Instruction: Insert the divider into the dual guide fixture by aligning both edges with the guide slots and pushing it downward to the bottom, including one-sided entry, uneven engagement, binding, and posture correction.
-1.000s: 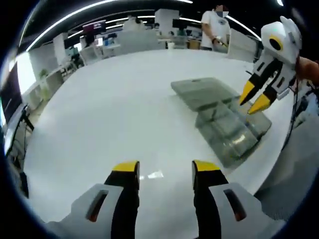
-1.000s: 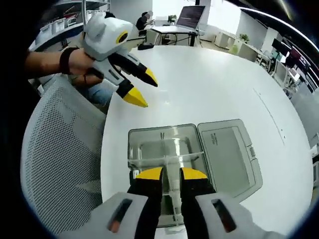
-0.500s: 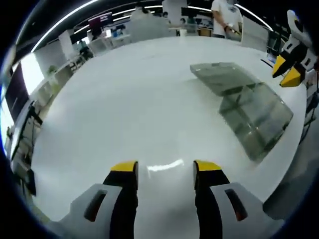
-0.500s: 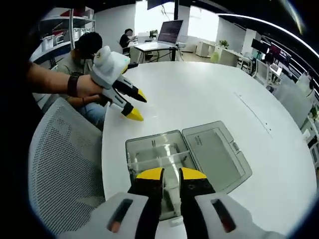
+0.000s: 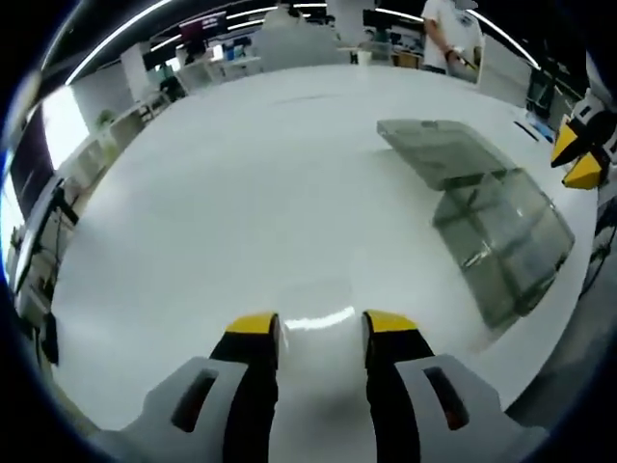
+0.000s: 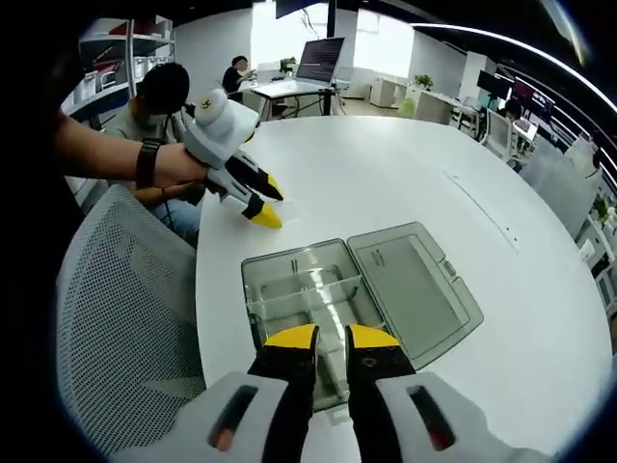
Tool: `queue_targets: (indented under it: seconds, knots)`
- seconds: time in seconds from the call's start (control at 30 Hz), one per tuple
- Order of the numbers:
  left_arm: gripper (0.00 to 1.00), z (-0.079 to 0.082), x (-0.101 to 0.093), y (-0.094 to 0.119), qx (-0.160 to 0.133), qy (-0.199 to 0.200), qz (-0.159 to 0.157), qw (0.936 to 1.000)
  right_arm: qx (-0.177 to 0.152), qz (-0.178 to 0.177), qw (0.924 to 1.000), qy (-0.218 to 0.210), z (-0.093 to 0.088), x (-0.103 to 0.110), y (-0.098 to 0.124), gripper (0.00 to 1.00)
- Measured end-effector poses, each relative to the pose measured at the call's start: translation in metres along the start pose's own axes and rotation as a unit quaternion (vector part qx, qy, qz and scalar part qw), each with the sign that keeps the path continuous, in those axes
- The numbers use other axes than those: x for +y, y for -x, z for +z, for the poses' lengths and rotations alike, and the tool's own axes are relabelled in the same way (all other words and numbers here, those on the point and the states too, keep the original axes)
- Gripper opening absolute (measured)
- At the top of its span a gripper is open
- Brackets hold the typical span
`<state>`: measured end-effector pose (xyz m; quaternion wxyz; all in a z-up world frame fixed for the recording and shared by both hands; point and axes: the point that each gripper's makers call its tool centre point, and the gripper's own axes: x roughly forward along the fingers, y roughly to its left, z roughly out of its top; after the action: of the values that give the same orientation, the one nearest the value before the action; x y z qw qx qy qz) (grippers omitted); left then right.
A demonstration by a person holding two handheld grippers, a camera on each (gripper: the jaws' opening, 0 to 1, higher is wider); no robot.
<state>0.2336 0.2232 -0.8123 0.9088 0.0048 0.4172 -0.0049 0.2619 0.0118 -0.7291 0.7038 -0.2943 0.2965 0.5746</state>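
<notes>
A clear plastic box [image 6: 307,304] lies open on the white table, its lid [image 6: 416,289] folded flat beside it. A clear cross wall [image 6: 310,297] spans the inside of the box. My right gripper [image 6: 332,338] hovers above the box's near edge, with only a narrow slit between its jaws. Whether a clear piece sits in that slit is unclear. In the left gripper view the box [image 5: 501,236] lies to the right and the right gripper [image 5: 576,159] shows at the far right edge. My left gripper [image 5: 321,328] is open, low over bare table, with a faint clear patch [image 5: 316,294] just ahead of it.
A white mesh chair back [image 6: 125,318] stands against the table edge left of the box. The hand holding the left gripper [image 6: 231,164] reaches in over the chair. People sit and stand at desks [image 6: 308,82] behind the white table [image 5: 241,174].
The right gripper has lifted away from the box, which now looks smaller under it. The left gripper's jaws have drawn slightly closer together, and it has dropped nearer the table.
</notes>
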Motion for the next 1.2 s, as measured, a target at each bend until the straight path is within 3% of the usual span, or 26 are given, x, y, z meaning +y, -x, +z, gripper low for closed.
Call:
queue_targets:
  seconds: [0.33, 0.63, 1.2]
  knots:
    - [0.3, 0.0, -0.001, 0.003, 0.005, -0.017, 0.002, 0.9998, -0.011, 0.001, 0.9999, 0.004, 0.007, 0.001, 0.002, 0.06]
    - [0.3, 0.001, -0.019, 0.011, -0.007, -0.024, -0.021, 0.9995, -0.022, 0.005, 0.9997, 0.005, 0.012, 0.006, 0.003, 0.06]
    - [0.3, 0.039, -0.041, 0.052, -0.085, -0.058, -0.035, 0.9941, -0.068, 0.038, 0.9969, -0.013, 0.041, 0.017, 0.002, 0.07]
